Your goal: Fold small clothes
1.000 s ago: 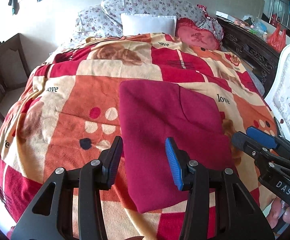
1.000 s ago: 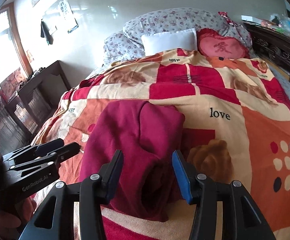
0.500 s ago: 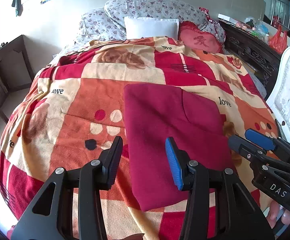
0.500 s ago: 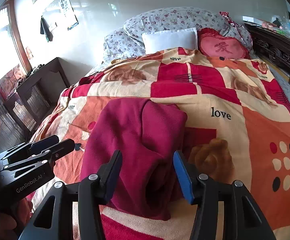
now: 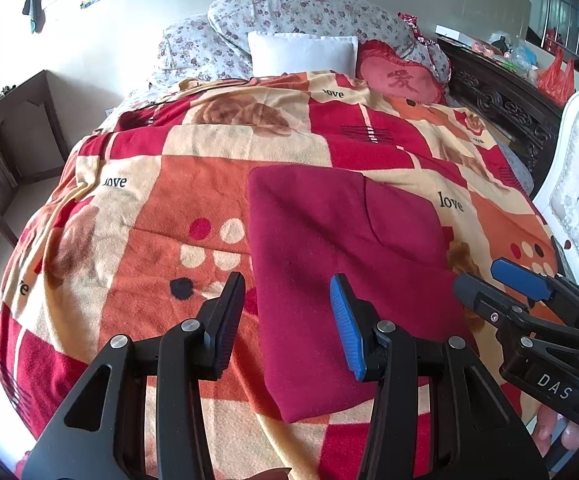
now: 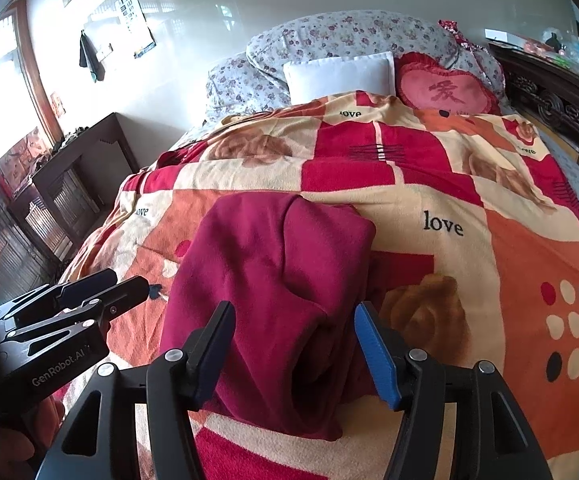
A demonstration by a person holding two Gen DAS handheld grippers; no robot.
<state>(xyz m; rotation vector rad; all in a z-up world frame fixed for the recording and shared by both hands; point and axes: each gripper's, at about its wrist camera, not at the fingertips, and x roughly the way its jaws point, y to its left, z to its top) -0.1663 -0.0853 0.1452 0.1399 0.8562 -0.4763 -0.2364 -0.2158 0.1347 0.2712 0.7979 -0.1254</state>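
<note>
left gripper (image 5: pixel 287 322): jaws apart, holding nothing | right gripper (image 6: pixel 295 354): jaws apart, holding nothing | folded maroon garment (image 5: pixel 341 264): flat on patterned blanket (image 5: pixel 161 208) of bed, just ahead of both grippers

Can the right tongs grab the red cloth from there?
Probably yes. The right tongs are open with the red cloth lying just ahead between the fingers, and nothing lies on it or blocks the way. The left tongs stay off to the side.

Left tool (image 5: pixel 287 316) hung with jaws spread, gripping nothing; right tool (image 6: pixel 293 346) likewise spread and empty, seen at 3 o'clock of the left.
</note>
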